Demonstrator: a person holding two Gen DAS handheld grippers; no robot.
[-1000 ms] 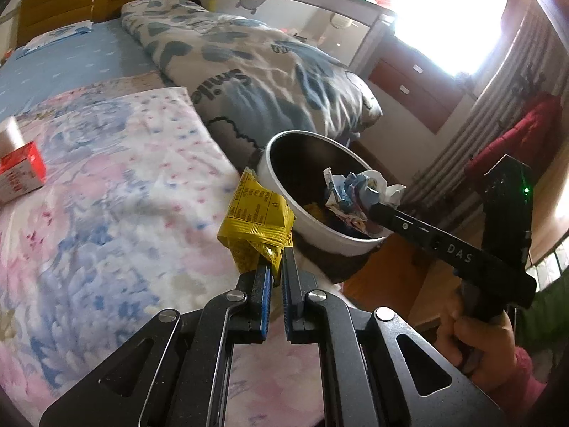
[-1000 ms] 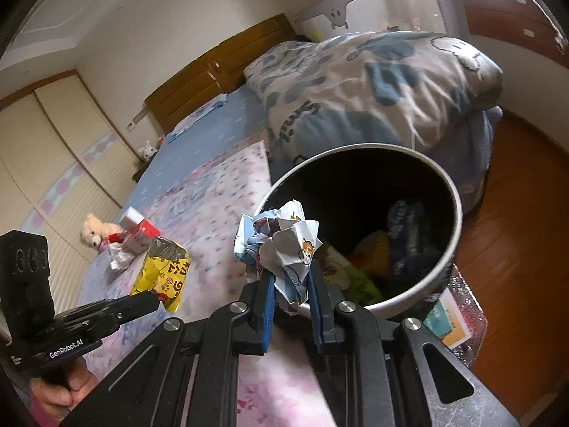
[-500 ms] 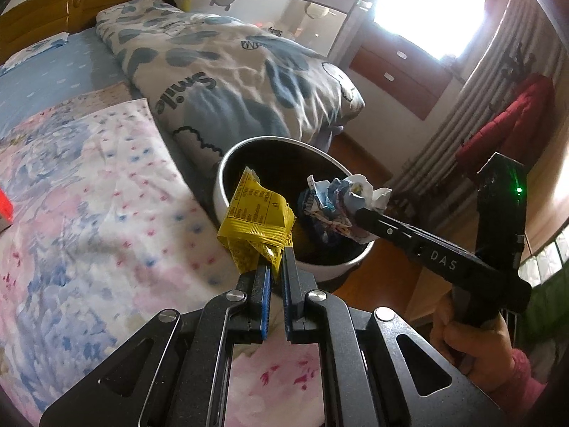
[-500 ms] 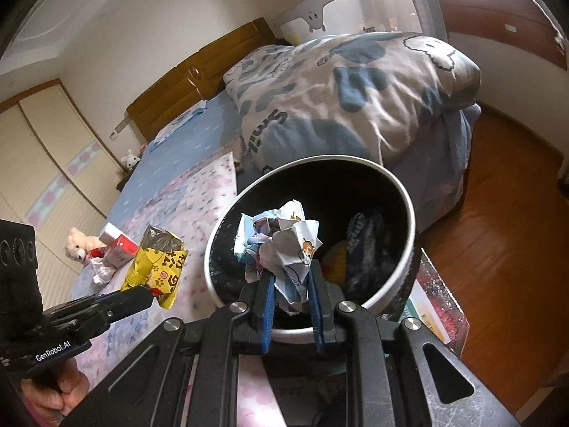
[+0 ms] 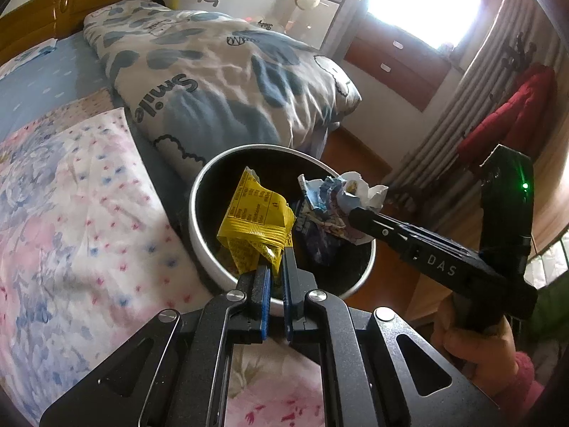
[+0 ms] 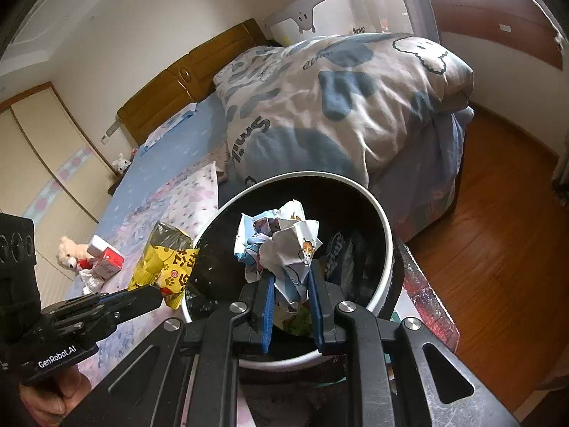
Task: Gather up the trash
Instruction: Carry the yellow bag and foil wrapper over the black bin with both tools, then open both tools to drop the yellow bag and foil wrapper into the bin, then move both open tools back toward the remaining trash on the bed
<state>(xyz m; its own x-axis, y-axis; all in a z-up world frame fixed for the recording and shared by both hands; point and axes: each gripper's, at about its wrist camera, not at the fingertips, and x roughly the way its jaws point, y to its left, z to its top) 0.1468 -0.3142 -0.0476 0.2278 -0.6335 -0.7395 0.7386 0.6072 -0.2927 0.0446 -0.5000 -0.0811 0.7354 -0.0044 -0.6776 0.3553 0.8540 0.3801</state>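
Looked across a bedroom: a bed (image 5: 53, 213) with a floral sheet filling the left of the left-wrist view, a folded blue-and-white quilt (image 5: 220, 82) above centre, and a wooden floor (image 6: 498, 249) down the right of the right-wrist view.

Found a round, white-rimmed bin (image 5: 199, 227) with a dark inside standing just beside the bed, at lower centre in both views. Made out inside it a dark blue printed packet (image 6: 338, 256) against the right wall and a scrap of green (image 6: 298, 320) lower down, half hidden behind the fingers; could not tell the rest of the contents in the shadow.

Saw the left tongs (image 5: 275, 267) clamped on the lower corner of a crumpled yellow wrapper (image 5: 256, 220). Placed that wrapper against the bin's dark mouth in the left-wrist view, and at the left of the rim, above the bed's edge, in the right-wrist view.

Saw the right tongs (image 6: 290, 281) pinched on a ball of crumpled white-and-blue paper (image 6: 284, 245) with a cartoon print, held above the open bin and touching none of its contents.

Noted, further back on the bed at middle left of the right-wrist view, a red-and-white carton (image 6: 106, 261), a pale plush toy (image 6: 69, 252) just beside it, and a white crumpled tissue (image 6: 90, 283) below them.
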